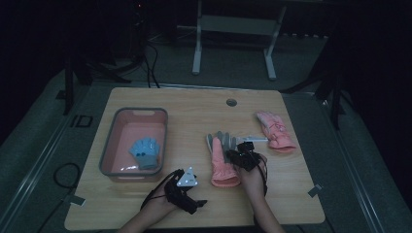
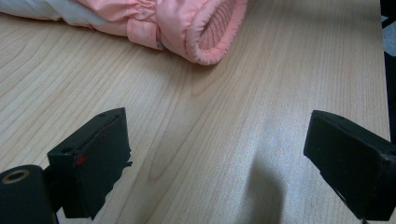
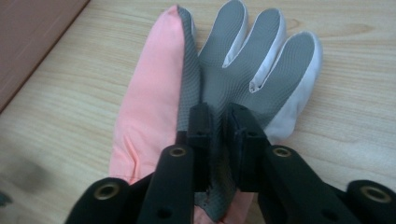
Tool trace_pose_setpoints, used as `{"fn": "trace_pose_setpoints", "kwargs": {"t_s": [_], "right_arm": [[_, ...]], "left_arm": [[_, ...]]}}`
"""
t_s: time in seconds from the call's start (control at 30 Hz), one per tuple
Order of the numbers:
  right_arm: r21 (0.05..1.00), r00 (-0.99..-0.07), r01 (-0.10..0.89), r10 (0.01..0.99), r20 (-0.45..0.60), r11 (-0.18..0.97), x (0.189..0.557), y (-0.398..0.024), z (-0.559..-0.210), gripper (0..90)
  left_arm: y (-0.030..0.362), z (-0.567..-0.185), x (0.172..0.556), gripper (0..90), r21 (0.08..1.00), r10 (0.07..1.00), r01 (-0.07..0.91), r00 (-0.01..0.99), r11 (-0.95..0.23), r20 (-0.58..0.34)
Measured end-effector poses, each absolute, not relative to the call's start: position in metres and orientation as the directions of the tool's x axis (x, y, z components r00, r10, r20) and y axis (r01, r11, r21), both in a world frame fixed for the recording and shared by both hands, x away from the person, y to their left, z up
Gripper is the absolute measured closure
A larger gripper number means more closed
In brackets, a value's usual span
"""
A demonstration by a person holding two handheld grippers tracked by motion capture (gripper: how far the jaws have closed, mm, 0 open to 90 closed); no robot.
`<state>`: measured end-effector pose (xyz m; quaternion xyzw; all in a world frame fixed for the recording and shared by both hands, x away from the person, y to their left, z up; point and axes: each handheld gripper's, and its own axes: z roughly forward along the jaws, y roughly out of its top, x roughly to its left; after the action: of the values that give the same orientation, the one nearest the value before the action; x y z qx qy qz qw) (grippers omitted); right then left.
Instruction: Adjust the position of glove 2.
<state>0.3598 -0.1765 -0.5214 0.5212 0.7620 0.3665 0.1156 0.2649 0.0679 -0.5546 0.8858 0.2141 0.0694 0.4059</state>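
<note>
High view: a wooden worktop (image 1: 194, 104) carries a pink bin (image 1: 111, 141) at its left, with a small blue glove (image 1: 145, 153) lying inside. Near the middle lies a pink glove (image 1: 221, 167) with a grey palm, fingers pointing away from the person. A second pink glove (image 1: 276, 130) lies well apart to its right, nearer the far edge. The right gripper (image 1: 244, 156) sits on the right side of the middle glove, the right hand (image 1: 253, 180) behind it. The left gripper (image 1: 187, 191) rests low on the worktop near the front edge, between the bin and the middle glove, with its grey plate on top.

Left gripper view: the jaws stand wide apart with nothing between them, over bare wood. The glove's ribbed cuff (image 2: 212, 32) lies ahead of them, apart.

Right gripper view: the jaws are pinched together on a fold of the glove's grey palm fabric (image 3: 217, 154), just below the fingers. A corner of the bin shows at upper left
</note>
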Motion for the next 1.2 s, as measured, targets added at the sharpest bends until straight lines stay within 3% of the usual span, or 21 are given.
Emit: {"fn": "trace_pose_setpoints", "kwargs": {"t_s": [0.17,0.53,0.6,0.97,1.2], "right_arm": [[0.724,-0.478,0.652,0.863,0.164,0.224,0.358,-0.186,-0.505,71.0],[0.772,-0.48,0.576,0.876,0.053,0.269,0.378,-0.238,-0.488,70.5],[0.775,-0.473,0.562,0.881,0.015,0.289,0.386,-0.267,-0.492,70.8],[0.778,-0.399,0.577,0.917,0.003,0.249,0.415,-0.334,-0.483,71.3],[0.756,-0.383,0.604,0.924,-0.004,0.254,0.444,-0.346,-0.484,62.2]], "left_arm": [[0.067,-0.555,0.264,7.3,0.748,0.433,0.325,0.9,-0.579,-0.056],[0.066,-0.556,0.264,7.3,0.746,0.432,0.33,0.9,-0.579,-0.063],[0.066,-0.557,0.264,7.3,0.745,0.432,0.331,0.9,-0.579,-0.064],[0.065,-0.559,0.264,7.3,0.74,0.436,0.334,0.898,-0.583,-0.062],[0.065,-0.559,0.264,7.3,0.739,0.44,0.336,0.896,-0.584,-0.06]]}}
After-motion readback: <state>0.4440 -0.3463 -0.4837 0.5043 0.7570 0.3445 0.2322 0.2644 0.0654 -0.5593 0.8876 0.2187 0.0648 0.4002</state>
